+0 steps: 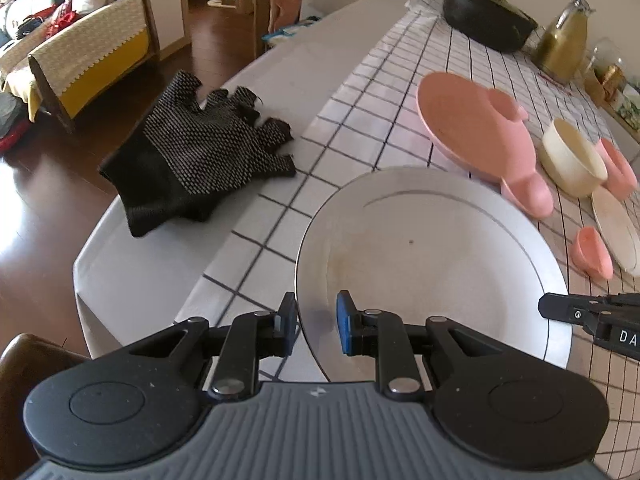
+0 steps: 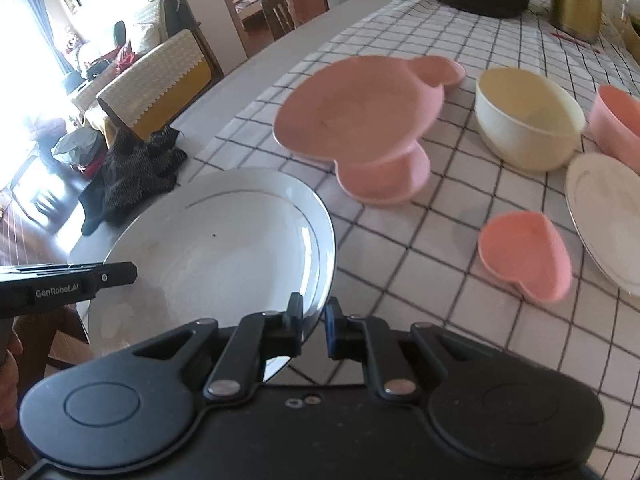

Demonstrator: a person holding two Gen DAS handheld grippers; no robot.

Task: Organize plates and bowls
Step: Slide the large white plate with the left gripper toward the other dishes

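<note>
A large white plate [image 1: 420, 248] with a thin dark ring is held off the checked tablecloth by both grippers. My left gripper [image 1: 316, 320] is shut on its near-left rim, and my right gripper [image 2: 314, 320] is shut on the opposite rim of the same white plate [image 2: 208, 248]. Further along the table lie a pink bear-shaped plate [image 2: 352, 112], a cream bowl [image 2: 528, 120], a pink bowl [image 2: 616, 120], a small pink heart dish [image 2: 524, 252] and a second white plate [image 2: 608, 216].
A black dotted glove [image 1: 192, 160] lies near the table's left edge on the bare grey top. At the far end stand a black lidded pot [image 1: 488, 20] and a gold jug [image 1: 564, 40]. Chairs and a sofa stand beyond the table on the wooden floor.
</note>
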